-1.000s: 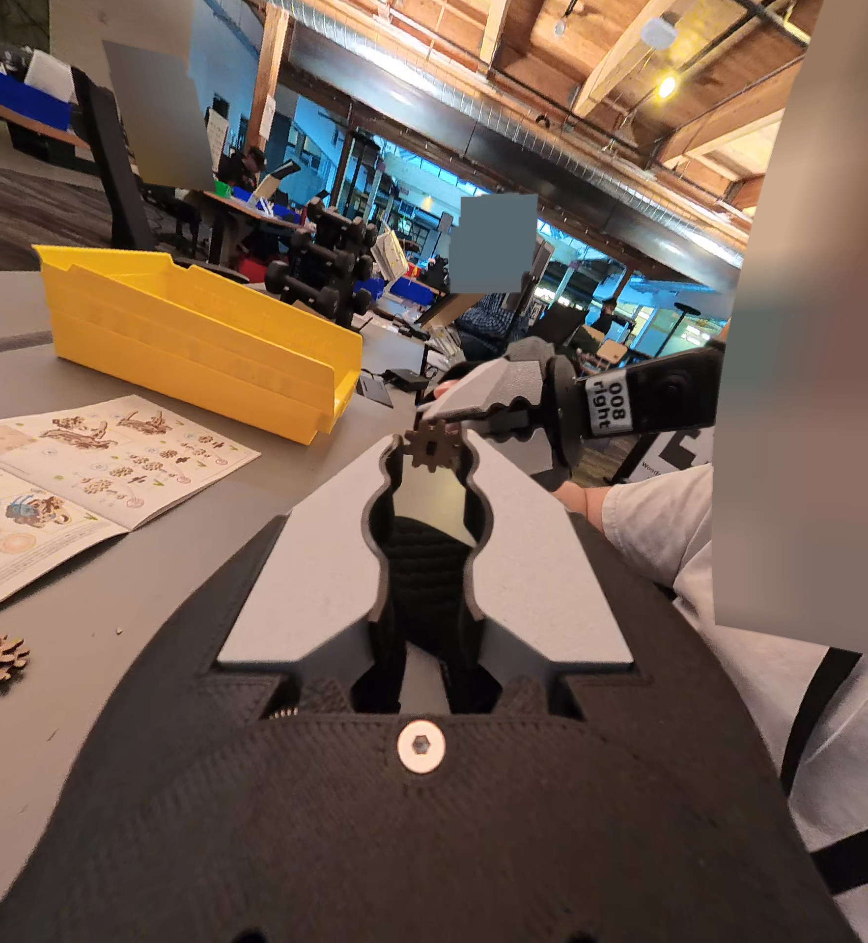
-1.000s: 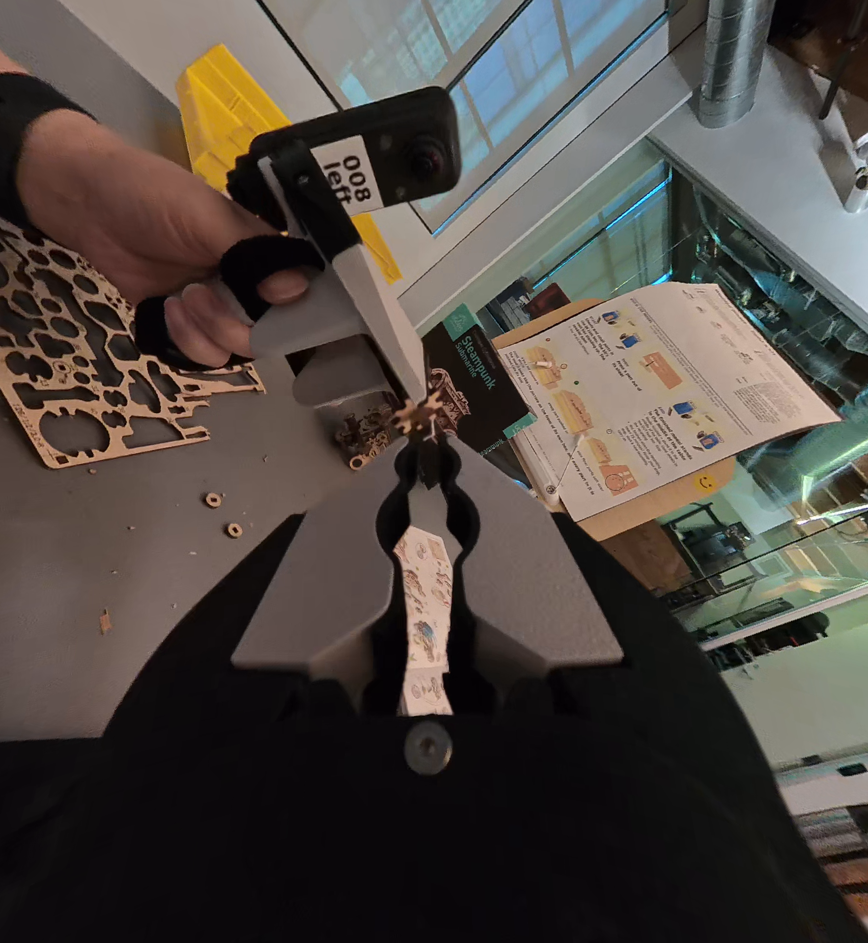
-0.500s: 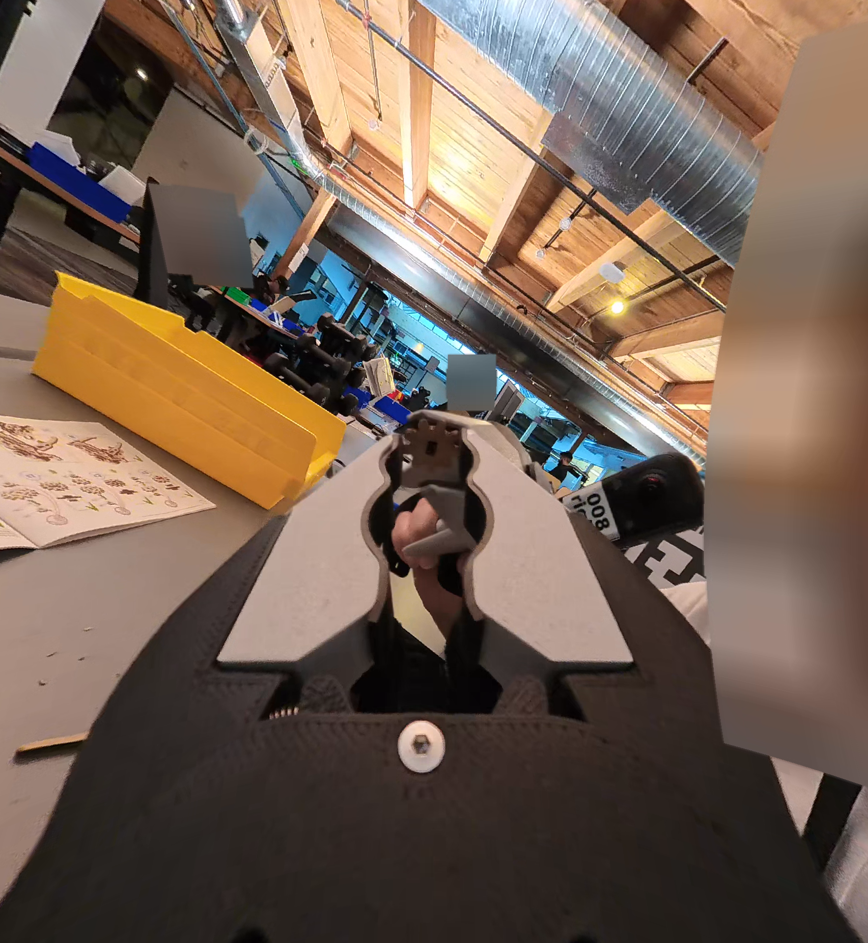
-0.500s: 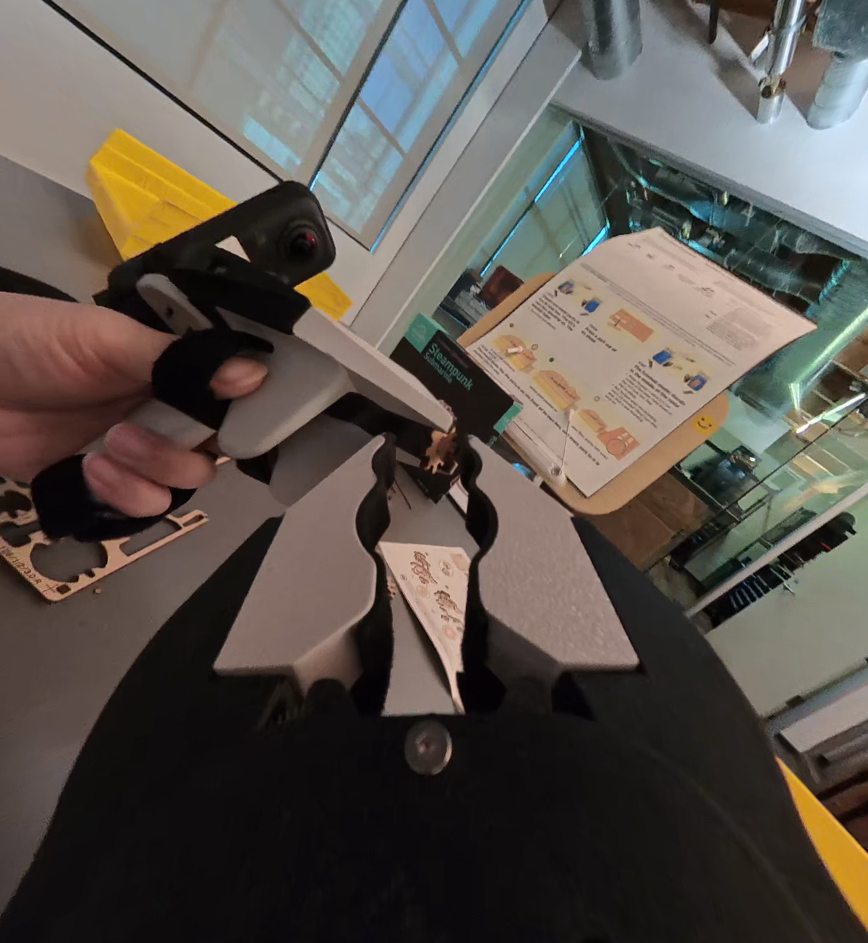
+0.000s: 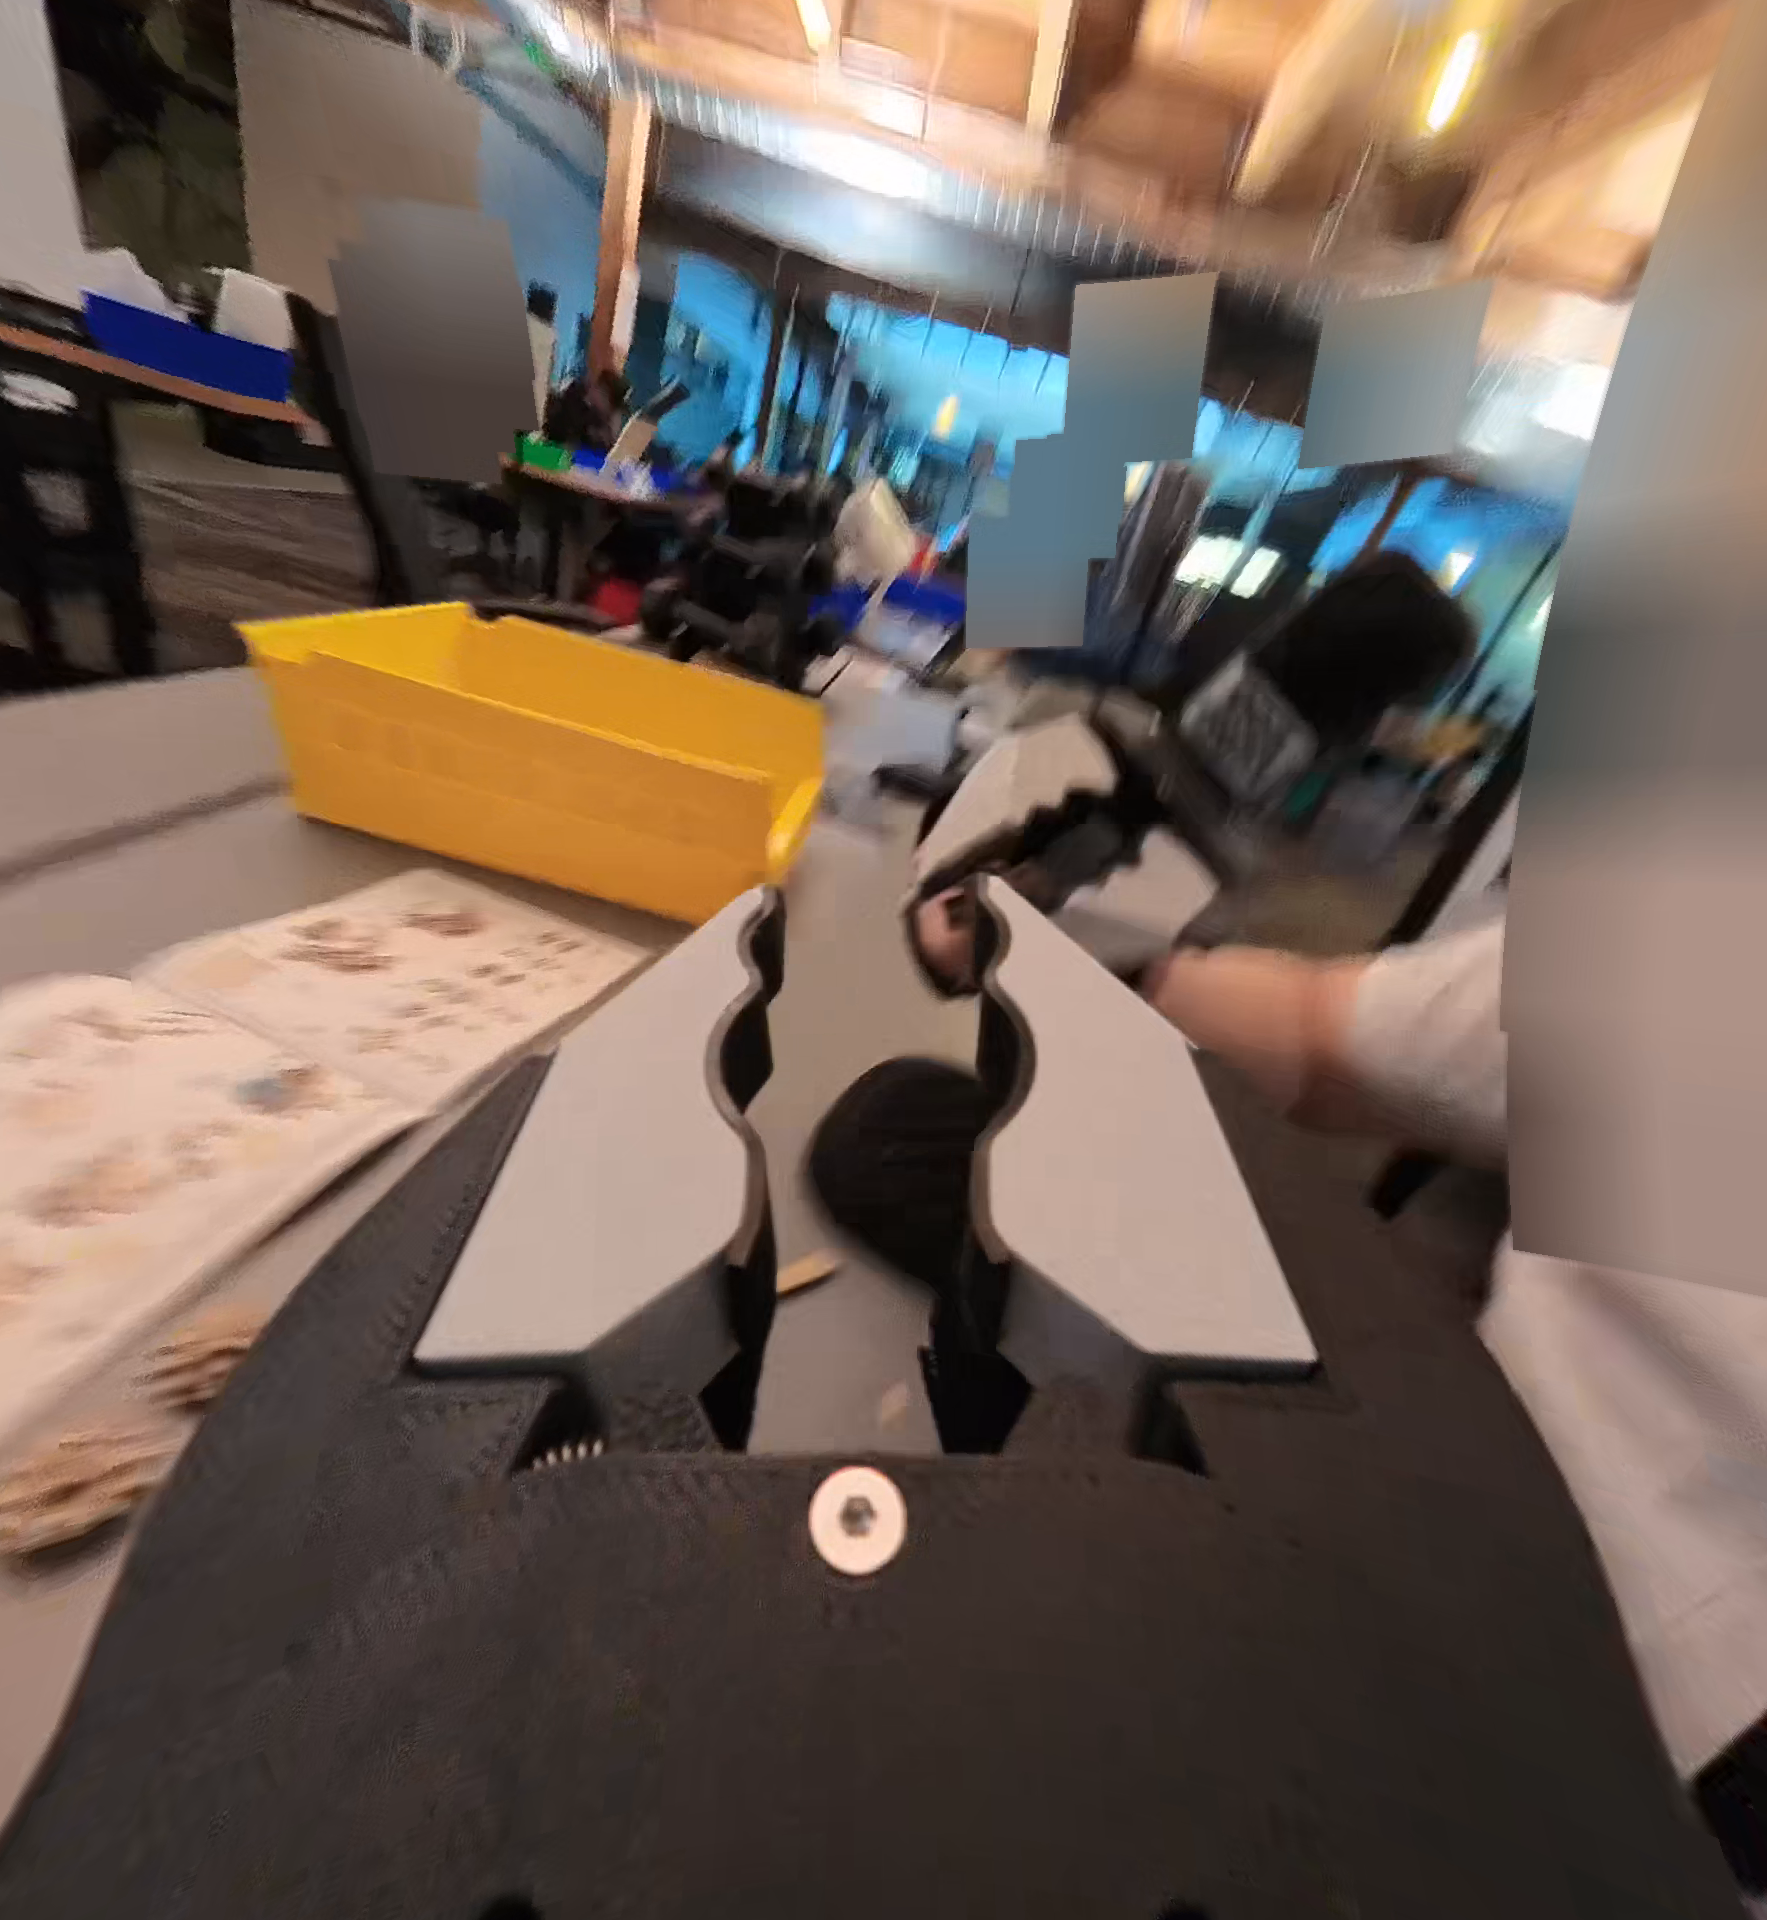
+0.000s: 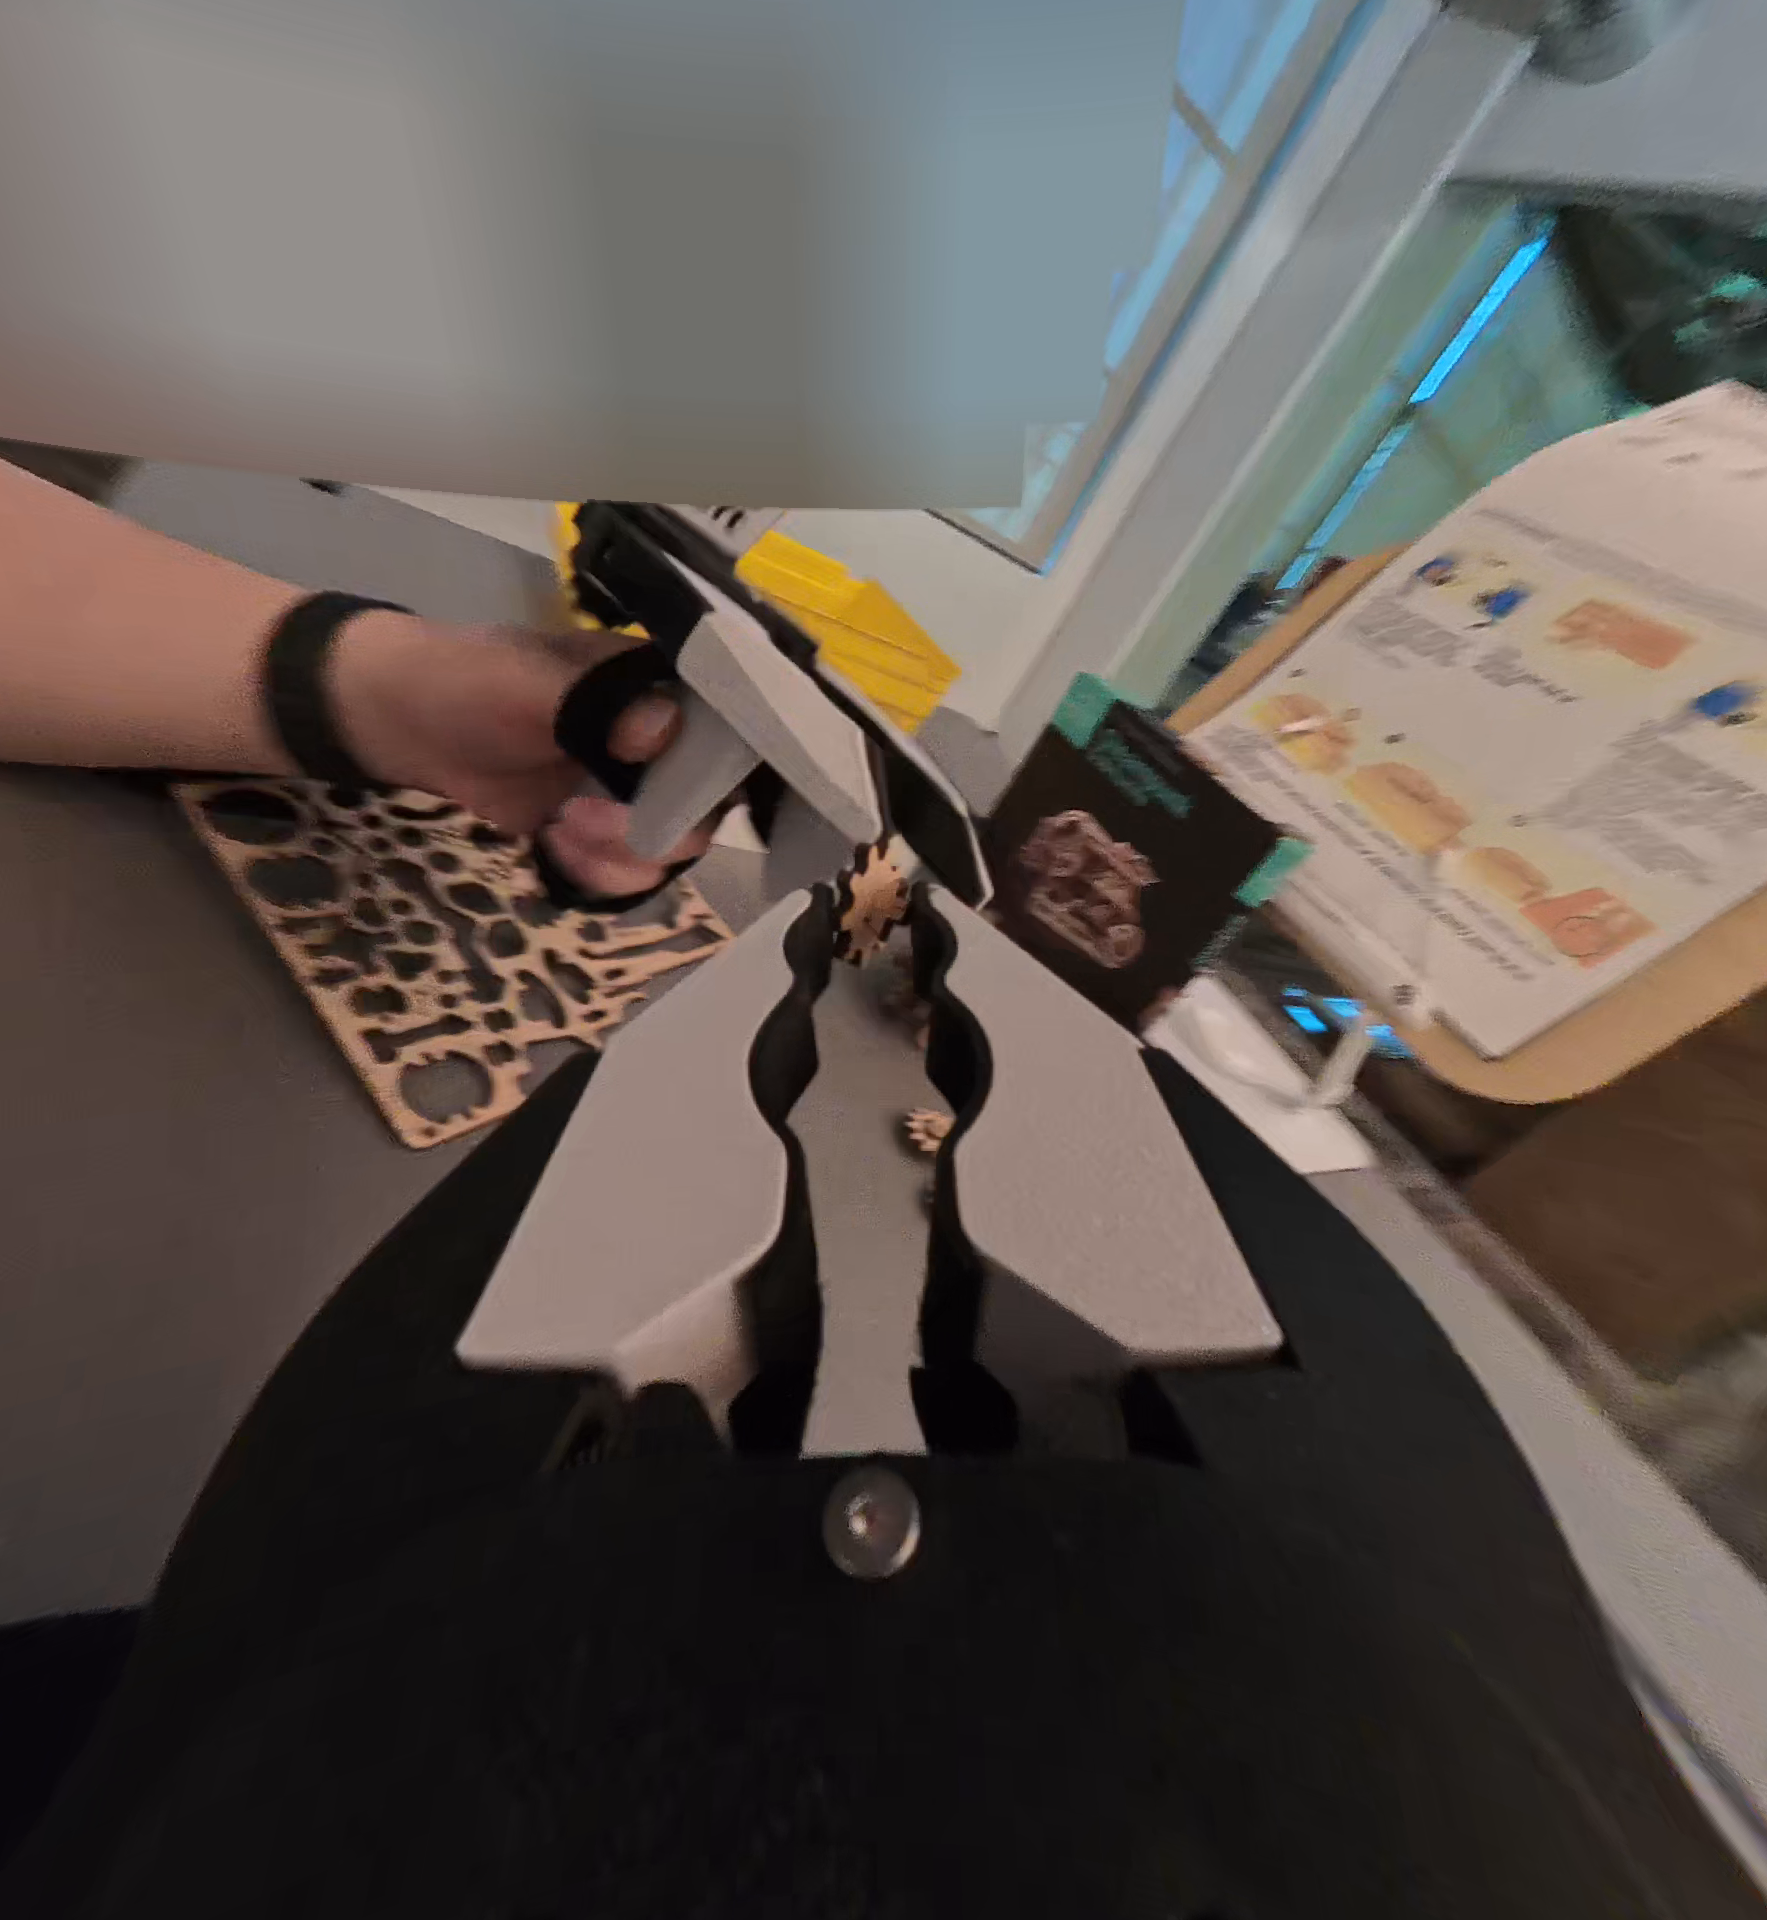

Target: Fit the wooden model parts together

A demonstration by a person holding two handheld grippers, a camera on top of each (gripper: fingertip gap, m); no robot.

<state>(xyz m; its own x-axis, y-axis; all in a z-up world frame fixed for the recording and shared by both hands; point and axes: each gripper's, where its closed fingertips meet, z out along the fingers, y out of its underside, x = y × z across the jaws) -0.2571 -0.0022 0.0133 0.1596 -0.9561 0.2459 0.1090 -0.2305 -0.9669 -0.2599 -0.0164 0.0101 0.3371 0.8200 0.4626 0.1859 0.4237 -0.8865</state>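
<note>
A small wooden gear (image 6: 871, 900) sits between the fingertips of my right gripper (image 6: 866, 904), and both pads press on it. My left gripper (image 5: 877, 904) is open wide with nothing between its fingers. In the right wrist view the left gripper's fingers (image 6: 785, 727) stand apart just above the gear. In the left wrist view the right gripper (image 5: 1014, 821) is blurred, close to my right fingertip. A second small gear (image 6: 926, 1127) lies on the grey table (image 6: 131, 1039).
A yellow bin (image 5: 546, 748) and an open instruction booklet (image 5: 235, 1060) lie to the left. Loose wooden pieces (image 5: 79, 1475) sit near the table's front. A punched-out wooden sheet (image 6: 422, 956), a black box (image 6: 1118, 862) and an instruction sheet on a board (image 6: 1533, 748) stand beyond. My two grippers' fingertips are within a few centimetres of each other.
The left gripper held the gear, then opened and let it go. The right gripper opened, then closed on the gear. Both grippers dropped lower toward the table.
</note>
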